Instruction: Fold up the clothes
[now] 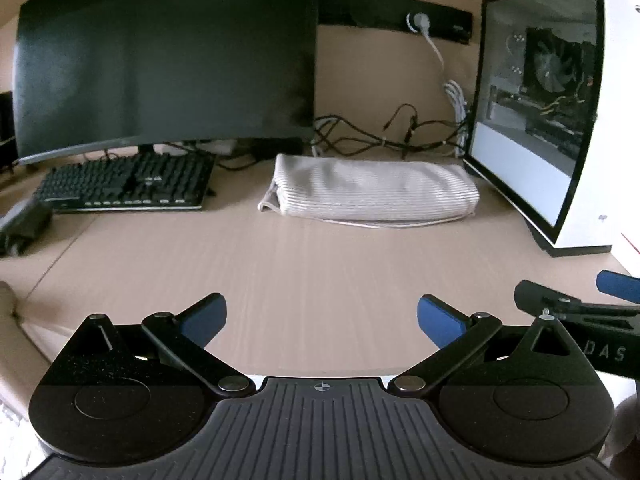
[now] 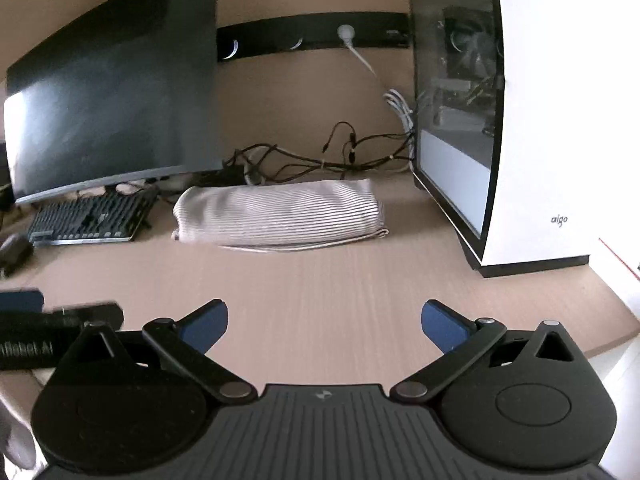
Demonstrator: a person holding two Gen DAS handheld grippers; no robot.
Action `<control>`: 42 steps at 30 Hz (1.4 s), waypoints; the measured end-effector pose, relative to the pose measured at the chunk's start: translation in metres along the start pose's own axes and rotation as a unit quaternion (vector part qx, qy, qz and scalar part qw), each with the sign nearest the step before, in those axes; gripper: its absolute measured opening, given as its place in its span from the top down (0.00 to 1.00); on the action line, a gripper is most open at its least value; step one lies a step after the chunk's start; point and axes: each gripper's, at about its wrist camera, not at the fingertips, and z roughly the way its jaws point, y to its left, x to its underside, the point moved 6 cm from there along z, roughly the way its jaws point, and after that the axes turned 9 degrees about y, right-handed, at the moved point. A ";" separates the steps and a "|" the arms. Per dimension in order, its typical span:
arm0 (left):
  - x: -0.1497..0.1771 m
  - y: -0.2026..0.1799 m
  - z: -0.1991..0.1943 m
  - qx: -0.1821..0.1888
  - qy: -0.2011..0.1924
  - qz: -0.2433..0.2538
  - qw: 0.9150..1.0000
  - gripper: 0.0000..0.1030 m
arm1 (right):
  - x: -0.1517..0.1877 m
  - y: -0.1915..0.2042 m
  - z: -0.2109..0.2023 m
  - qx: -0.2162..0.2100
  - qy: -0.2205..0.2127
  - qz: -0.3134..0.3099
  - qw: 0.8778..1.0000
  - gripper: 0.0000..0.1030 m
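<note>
- Your left gripper (image 1: 320,320) hangs over the bare near part of the tabletop (image 1: 320,264), its blue-padded fingers (image 1: 204,318) spread wide with nothing between them.
- Your right gripper (image 2: 324,324) sits just beside it, fingers (image 2: 444,326) equally wide and empty; its tip shows at the right edge of the left wrist view.
- The striped garment (image 1: 370,190), white with thin dark lines, lies folded into a thick oblong bundle near the far edge of the tabletop, well apart from both grippers.
- It rests between the black keyboard (image 1: 128,184) under the dark monitor (image 1: 164,60) and the white glass-sided computer case (image 1: 540,120).
- A tangle of cables (image 1: 384,136) lies just behind the garment, against the wall.
</note>
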 end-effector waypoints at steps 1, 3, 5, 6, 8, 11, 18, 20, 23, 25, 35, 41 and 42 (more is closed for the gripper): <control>0.001 -0.002 -0.002 0.001 -0.001 0.000 1.000 0.00 | 0.001 -0.001 -0.004 -0.002 -0.002 -0.002 1.000 0.00; 0.002 -0.006 -0.006 0.003 -0.004 0.001 1.000 0.00 | 0.002 -0.003 -0.010 -0.008 -0.004 0.001 1.000 0.00; 0.001 -0.010 -0.007 0.008 -0.005 0.004 1.000 0.00 | 0.003 -0.007 -0.014 -0.006 -0.006 0.003 1.000 0.00; 0.001 -0.012 -0.009 0.010 -0.006 0.005 1.000 0.00 | 0.003 -0.009 -0.016 -0.006 -0.008 0.005 1.000 0.00; 0.001 -0.015 -0.009 0.013 -0.005 0.008 1.000 0.00 | 0.004 -0.012 -0.020 -0.003 -0.009 0.008 1.000 0.00; 0.003 -0.017 -0.009 0.018 0.000 0.008 1.000 0.00 | 0.006 -0.016 -0.022 -0.001 -0.010 0.013 1.000 0.00; 0.006 -0.017 -0.013 0.015 0.003 0.004 1.000 0.00 | 0.006 -0.014 -0.027 -0.001 -0.019 0.007 1.000 0.00; 0.007 -0.017 -0.013 0.012 0.004 0.003 1.000 0.00 | 0.005 -0.013 -0.028 -0.006 -0.020 0.007 1.000 0.00; 0.008 -0.016 -0.011 0.007 0.009 0.001 1.000 0.00 | 0.005 -0.010 -0.028 -0.017 -0.021 0.004 1.000 0.00; 0.008 -0.015 -0.012 0.005 0.008 0.002 1.000 0.00 | 0.005 -0.008 -0.028 -0.023 -0.021 0.002 1.000 0.00; 0.006 -0.021 -0.016 0.020 0.000 0.007 1.000 0.00 | 0.003 -0.015 -0.026 -0.002 -0.022 0.004 1.000 0.00; 0.005 -0.021 -0.013 0.018 0.004 0.006 1.000 0.00 | 0.003 -0.015 -0.023 -0.007 -0.019 0.005 1.000 0.00; 0.005 -0.021 -0.013 0.018 0.004 0.005 1.000 0.00 | 0.003 -0.015 -0.023 -0.007 -0.019 0.004 1.000 0.00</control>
